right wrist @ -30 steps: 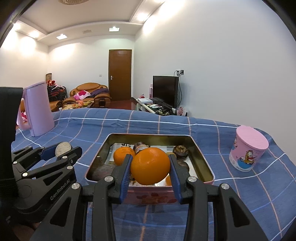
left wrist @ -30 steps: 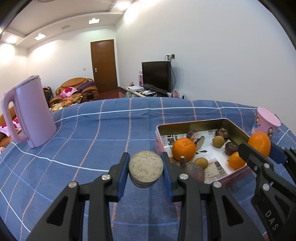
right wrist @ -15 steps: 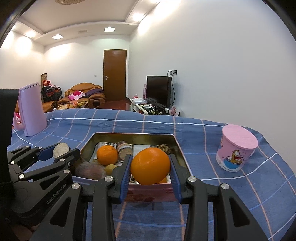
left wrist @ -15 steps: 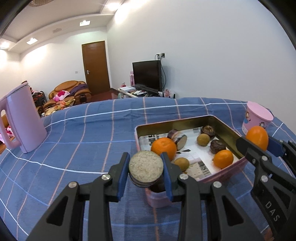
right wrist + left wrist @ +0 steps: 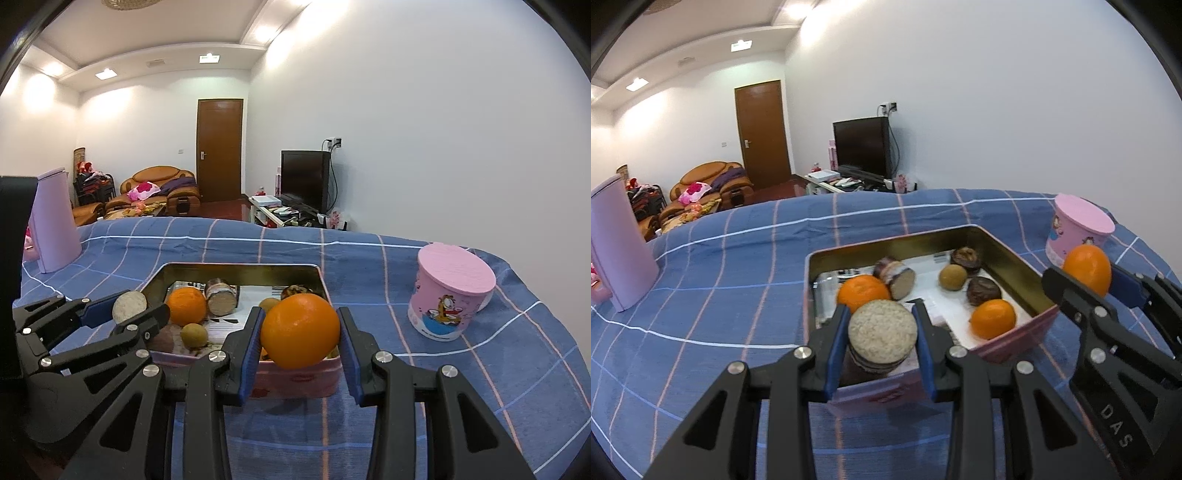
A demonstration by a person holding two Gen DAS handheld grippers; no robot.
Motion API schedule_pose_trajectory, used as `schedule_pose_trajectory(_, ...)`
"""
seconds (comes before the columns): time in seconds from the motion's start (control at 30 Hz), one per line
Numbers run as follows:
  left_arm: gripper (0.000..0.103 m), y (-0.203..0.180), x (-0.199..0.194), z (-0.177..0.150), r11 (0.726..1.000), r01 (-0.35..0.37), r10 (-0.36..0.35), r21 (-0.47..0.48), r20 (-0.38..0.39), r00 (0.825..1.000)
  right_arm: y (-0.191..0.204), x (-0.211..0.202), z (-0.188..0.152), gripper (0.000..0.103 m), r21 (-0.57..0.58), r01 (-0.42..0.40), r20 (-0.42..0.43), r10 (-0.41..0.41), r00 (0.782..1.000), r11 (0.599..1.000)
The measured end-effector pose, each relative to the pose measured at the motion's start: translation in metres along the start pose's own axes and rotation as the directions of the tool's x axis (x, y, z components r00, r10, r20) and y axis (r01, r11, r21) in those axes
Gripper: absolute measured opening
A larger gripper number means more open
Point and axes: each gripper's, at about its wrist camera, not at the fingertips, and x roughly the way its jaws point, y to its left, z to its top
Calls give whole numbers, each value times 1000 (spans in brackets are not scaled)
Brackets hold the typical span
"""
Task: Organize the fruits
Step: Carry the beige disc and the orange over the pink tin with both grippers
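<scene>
My left gripper (image 5: 882, 338) is shut on a cut cylindrical piece with a pale rough end (image 5: 882, 334) and holds it over the near left corner of the pink tin tray (image 5: 1015, 328). My right gripper (image 5: 300, 334) is shut on a large orange (image 5: 300, 330) above the tray's near right edge (image 5: 295, 376). In the tray lie two oranges (image 5: 862, 291) (image 5: 993, 318), another cut piece (image 5: 895, 278), small brown fruits (image 5: 953, 277) and dark round ones (image 5: 983, 291). The left gripper also shows in the right wrist view (image 5: 129, 308), the right gripper in the left wrist view (image 5: 1087, 275).
A pink lidded cup (image 5: 452, 291) stands right of the tray. A lilac kettle (image 5: 617, 240) stands at the far left. The blue checked cloth (image 5: 738, 266) covers the table. A sofa, door and TV are beyond the table's far edge.
Both grippers have moved forward towards the tray while keeping their loads; the left one went from left of the tray to over its near left corner.
</scene>
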Motion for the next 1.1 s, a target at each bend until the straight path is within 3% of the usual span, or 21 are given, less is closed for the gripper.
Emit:
schedule_pose_trajectory(0.73, 36, -48, 13, 17, 994, 108, -108, 23, 18, 994, -42, 1, -1, 41, 77, 95, -14, -95, 995, 992)
schedule_pose_trajectory(1.1, 36, -43, 14, 16, 986, 164, -164, 16, 14, 986, -43, 3, 0, 41, 98, 114, -32, -111, 993, 989)
